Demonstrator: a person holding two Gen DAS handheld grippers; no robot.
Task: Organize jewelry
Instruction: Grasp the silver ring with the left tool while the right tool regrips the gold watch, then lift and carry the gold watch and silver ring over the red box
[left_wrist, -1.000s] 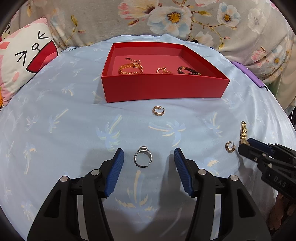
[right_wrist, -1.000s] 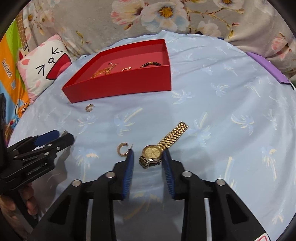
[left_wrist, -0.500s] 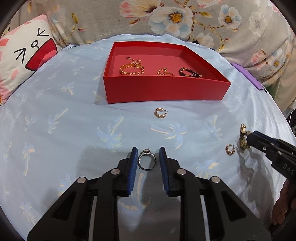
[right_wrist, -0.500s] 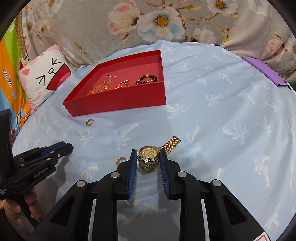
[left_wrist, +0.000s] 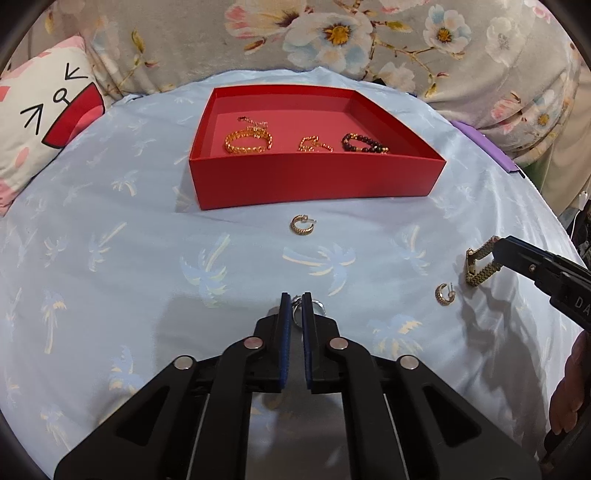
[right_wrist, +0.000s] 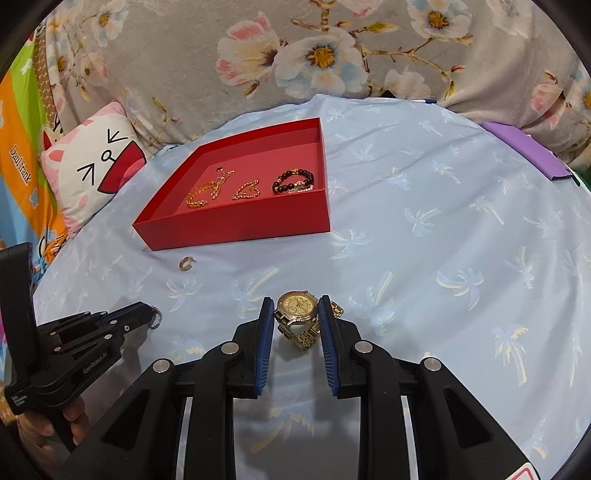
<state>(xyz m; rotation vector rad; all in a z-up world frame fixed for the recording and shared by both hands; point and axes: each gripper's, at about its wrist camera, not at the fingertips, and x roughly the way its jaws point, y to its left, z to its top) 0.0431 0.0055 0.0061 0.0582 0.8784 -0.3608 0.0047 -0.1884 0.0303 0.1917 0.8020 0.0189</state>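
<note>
Bright, even indoor light, soft shadows beneath the tongs, sharp focus, strong fisheye bending, dark vignetted corners.

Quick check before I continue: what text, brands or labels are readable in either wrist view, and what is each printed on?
"GenRobot.AI": side of the left gripper, seen in the right wrist view.
"Daul frank": orange fabric at the left edge.
"DA": only these letters show on the right gripper in the left wrist view; the rest is cut off.
Small white label on the left gripper's handle: too small to read.
Gold watch dial: unreadable.
</note>
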